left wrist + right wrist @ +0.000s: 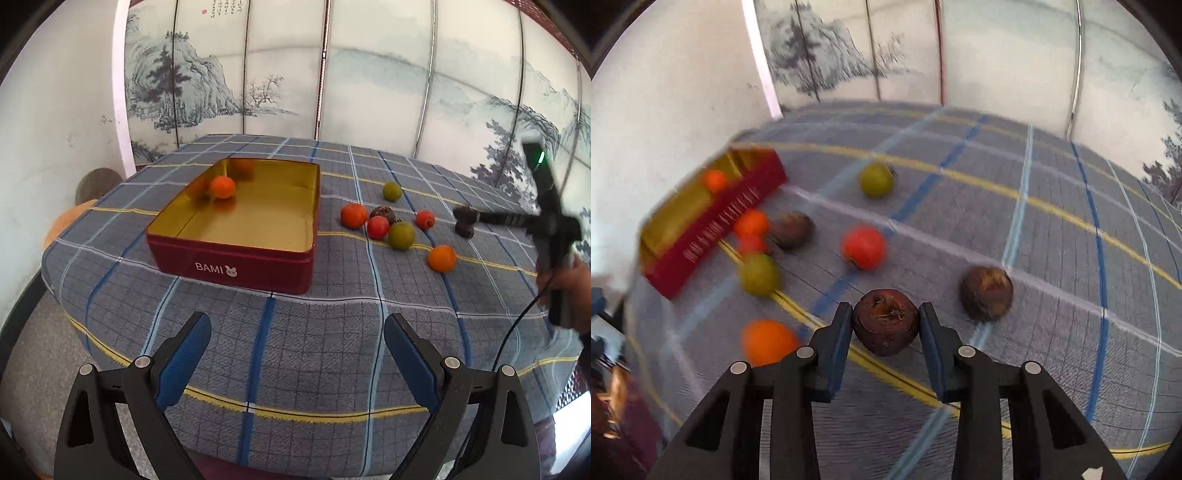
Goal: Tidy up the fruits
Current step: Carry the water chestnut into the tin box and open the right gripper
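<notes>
A red BAMI tin (236,266) with a gold inside stands on the checked tablecloth and holds one orange fruit (222,187). Several fruits lie to its right: orange (442,258), red (378,227), green (402,235) and dark brown (383,212). My left gripper (297,343) is open and empty, held back over the table's near edge. My right gripper (885,319) is shut on a dark brown fruit (885,322) just above the cloth. It shows from the side in the left wrist view (466,218). The tin (713,225) lies far left of it.
Another dark brown fruit (987,293) lies just right of my right gripper, an orange one (768,341) to its left. Red (863,246) and green (876,180) fruits lie beyond. A painted folding screen (369,74) stands behind the table. The right wrist view is motion-blurred.
</notes>
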